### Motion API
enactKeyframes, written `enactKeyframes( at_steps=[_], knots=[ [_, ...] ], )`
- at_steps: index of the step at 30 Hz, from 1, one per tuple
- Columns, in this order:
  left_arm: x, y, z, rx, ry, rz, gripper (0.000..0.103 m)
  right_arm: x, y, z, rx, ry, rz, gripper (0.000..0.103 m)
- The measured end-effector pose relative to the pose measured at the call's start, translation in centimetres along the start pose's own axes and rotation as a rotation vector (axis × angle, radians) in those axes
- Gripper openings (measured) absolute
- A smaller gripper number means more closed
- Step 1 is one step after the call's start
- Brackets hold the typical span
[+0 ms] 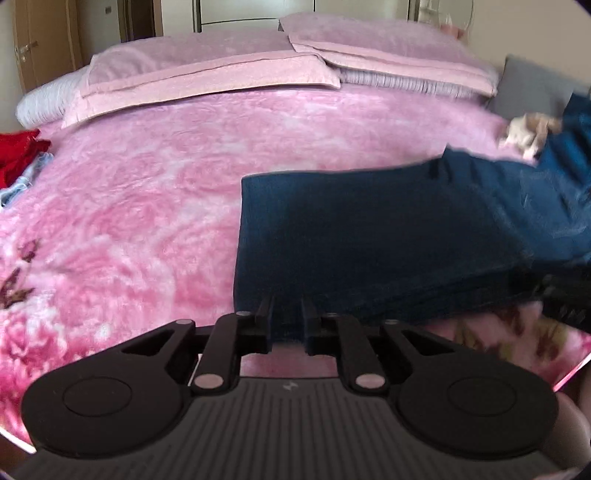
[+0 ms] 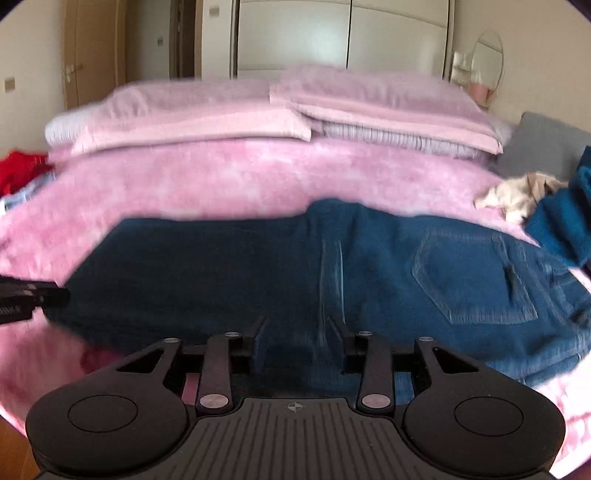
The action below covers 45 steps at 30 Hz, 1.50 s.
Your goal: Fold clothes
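Dark blue jeans (image 1: pixel 369 236) lie lengthwise across the pink blanket (image 1: pixel 147 206), folded leg on leg. My left gripper (image 1: pixel 288 321) is shut on the near corner of the leg end, with denim pinched between its narrow jaws. In the right wrist view the jeans (image 2: pixel 258 266) show a back pocket at the right. My right gripper (image 2: pixel 297 343) holds the near edge at mid-length, its jaws wider apart with thick denim filling the gap. The left gripper (image 2: pixel 33 295) shows at the leg end, and the right gripper (image 1: pixel 565 299) at the right edge of the left wrist view.
Pink pillows (image 1: pixel 207 66) lie along the far side of the bed. Red clothes (image 1: pixel 18 151) sit at the far left. A beige garment (image 2: pixel 517 195), a teal garment (image 2: pixel 565 221) and a grey cushion (image 1: pixel 532 85) are at the right. Wardrobe doors (image 2: pixel 347 33) stand behind.
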<state>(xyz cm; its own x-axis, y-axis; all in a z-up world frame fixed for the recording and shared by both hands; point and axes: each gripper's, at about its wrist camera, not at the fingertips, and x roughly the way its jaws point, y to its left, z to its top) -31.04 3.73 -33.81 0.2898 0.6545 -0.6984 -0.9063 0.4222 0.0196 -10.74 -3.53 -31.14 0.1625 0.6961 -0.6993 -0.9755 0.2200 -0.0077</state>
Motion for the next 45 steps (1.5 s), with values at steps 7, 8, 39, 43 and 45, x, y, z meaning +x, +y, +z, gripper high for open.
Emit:
enactKeyframes(
  at_steps=[7,8,39,43,45],
  knots=[
    [-5.3,-1.6,-0.7,-0.07,0.021,0.044,0.015,-5.3,-0.7,-0.6,0.09,-0.038,0.021,0.038],
    [-6.4,-2.0,-0.9,-0.067,0.014,0.05,0.016,-6.4,-0.6,-0.8,0.097,-0.05,0.024,0.038],
    [-14.6,-7.9,-2.1,0.06,-0.062,0.002,0.032,-13.5,-3.4,-2.7,0.23,-0.03,-0.063,0.041],
    [-12.8,-7.8,-1.5,0.055,-0.033,-0.002,0.032,-12.3,-4.3,-2.7,0.246,0.008,-0.077,0.041],
    [-12.1,-7.8,-1.2,0.053,-0.022,-0.004,0.032,-11.7,-4.7,-2.6,0.252,0.028,-0.093,0.041]
  ],
)
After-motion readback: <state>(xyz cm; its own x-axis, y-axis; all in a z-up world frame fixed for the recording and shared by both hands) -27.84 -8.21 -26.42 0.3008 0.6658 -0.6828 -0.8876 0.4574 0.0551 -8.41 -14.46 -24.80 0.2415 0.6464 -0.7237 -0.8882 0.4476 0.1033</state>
